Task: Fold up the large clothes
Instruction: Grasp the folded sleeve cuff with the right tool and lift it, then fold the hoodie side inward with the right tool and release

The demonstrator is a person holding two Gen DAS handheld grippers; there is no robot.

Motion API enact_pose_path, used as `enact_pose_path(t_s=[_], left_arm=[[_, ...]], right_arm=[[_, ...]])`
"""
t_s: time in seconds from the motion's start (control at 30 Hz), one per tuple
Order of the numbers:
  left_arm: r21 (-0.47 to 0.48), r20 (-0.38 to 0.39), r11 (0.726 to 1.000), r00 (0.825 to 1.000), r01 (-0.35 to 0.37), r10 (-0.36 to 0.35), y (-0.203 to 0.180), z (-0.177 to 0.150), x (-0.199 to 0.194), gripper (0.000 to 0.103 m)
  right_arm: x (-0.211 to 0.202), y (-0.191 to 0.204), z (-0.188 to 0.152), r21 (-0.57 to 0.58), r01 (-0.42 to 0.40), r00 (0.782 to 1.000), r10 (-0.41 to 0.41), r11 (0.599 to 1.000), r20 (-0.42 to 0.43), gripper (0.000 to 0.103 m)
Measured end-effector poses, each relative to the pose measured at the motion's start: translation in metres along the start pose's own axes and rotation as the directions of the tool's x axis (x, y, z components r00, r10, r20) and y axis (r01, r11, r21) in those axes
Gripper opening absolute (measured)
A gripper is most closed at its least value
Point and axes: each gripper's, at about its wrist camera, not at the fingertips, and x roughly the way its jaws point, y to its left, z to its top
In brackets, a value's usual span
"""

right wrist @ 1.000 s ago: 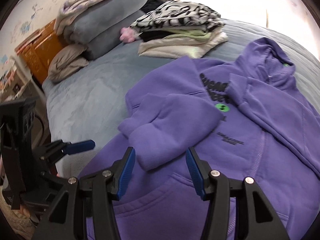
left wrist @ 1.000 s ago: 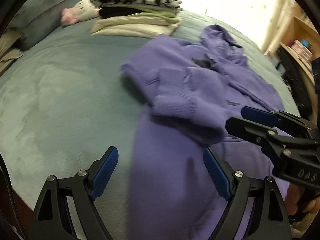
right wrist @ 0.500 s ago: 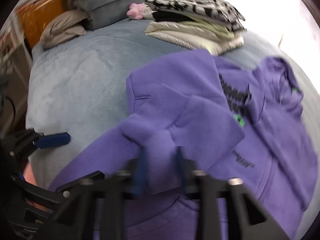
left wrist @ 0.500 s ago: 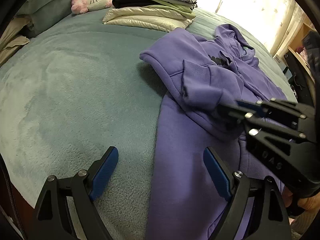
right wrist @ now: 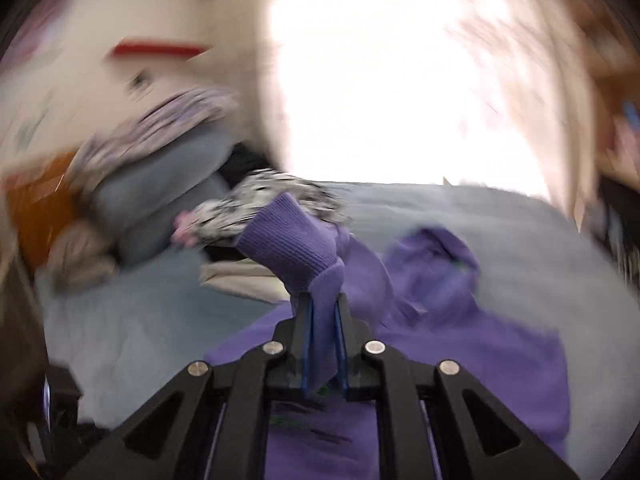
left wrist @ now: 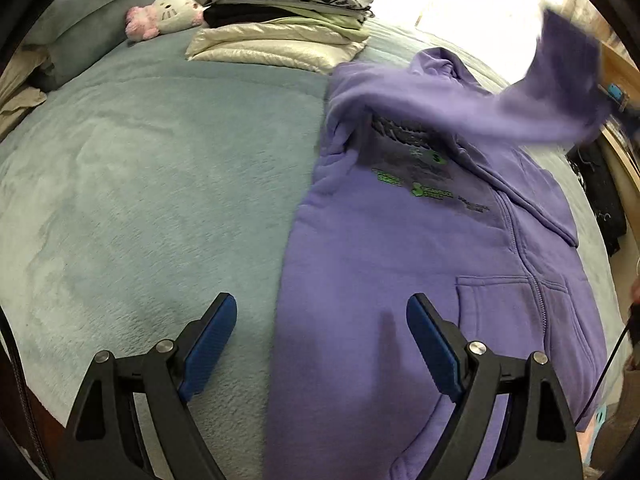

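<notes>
Nearest in the left wrist view, the left gripper (left wrist: 320, 344) hangs with its jaws wide apart and nothing between them, over the edge where the hoodie (left wrist: 420, 264) meets the bedspread (left wrist: 140, 200); the hoodie lies front-up on the right side of the bed, its pocket and zip near, its hood far; one sleeve (left wrist: 552, 92) is lifted off the chest toward the upper right. In the right wrist view the right gripper (right wrist: 323, 320) is clamped on the ribbed cuff (right wrist: 292, 244) of that sleeve, its jaws having just eased slightly apart yet still pinching the cloth. Beyond, a stack (left wrist: 280, 20) of folded clothes sits at the far end, a plush toy (left wrist: 164, 14) just beside it; grey pillows (right wrist: 160, 184) lie further left; behind all, what seems a bright window (right wrist: 392, 80), blurred.
</notes>
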Motion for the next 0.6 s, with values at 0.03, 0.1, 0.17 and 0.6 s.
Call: enact_pose_path(t_s=[0.03, 0.1, 0.17, 0.6], left_arm=[[0.007, -0.001, 1.0, 1.0, 0.002, -0.002, -0.003, 0.001, 0.001, 0.086], [0.026, -0.004, 1.0, 1.0, 0.003, -0.003, -0.008, 0.006, 0.003, 0.086], [0.047, -0.004, 0.999, 1.0, -0.001, 0.001, -0.013, 0.013, 0.004, 0.086], [0.019, -0.034, 0.998, 0.997, 0.064, -0.063, -0.012, 0.151, 0.067, 0.086]], right_arm=[[0.009, -0.026, -0.009, 0.085, 0.023, 0.998, -0.017, 0.996, -0.067, 0.048], [0.031, -0.074, -0.036, 0.233, 0.125, 0.966, -0.065, 0.964, -0.251, 0.061], [0.046, -0.113, -0.069, 0.326, 0.207, 0.915, -0.064, 0.923, -0.399, 0.061], [0.075, -0.204, -0.07, 0.535, 0.162, 0.925, 0.062, 0.829, -0.376, 0.066]])
